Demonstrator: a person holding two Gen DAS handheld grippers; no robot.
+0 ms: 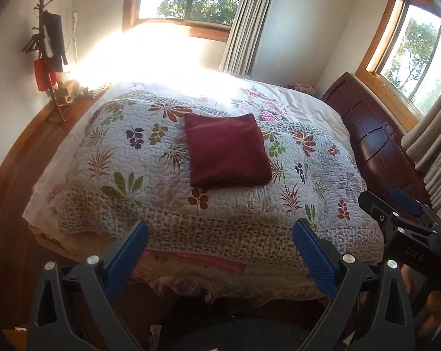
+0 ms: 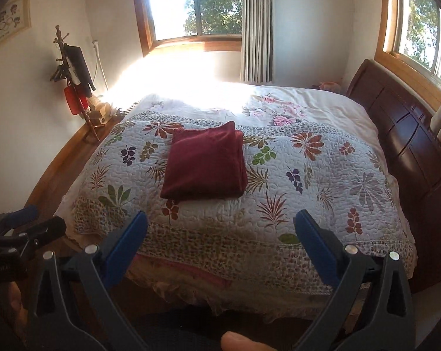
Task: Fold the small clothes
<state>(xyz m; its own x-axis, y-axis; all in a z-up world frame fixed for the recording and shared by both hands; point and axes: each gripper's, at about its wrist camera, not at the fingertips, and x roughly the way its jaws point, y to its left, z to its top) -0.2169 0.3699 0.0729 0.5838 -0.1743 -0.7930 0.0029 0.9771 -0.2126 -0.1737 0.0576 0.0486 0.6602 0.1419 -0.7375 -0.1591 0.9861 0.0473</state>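
Both hand-held grippers (image 1: 220, 231) (image 2: 220, 219) spread apart, empty; folded maroon cloth (image 1: 227, 152) well ahead on quilt (image 1: 132, 158).

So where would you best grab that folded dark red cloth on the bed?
Probably the near edge of the folded dark red cloth, coming low from the foot of the bed: its layers lie stacked flat on the floral quilt, nearest both open grippers.
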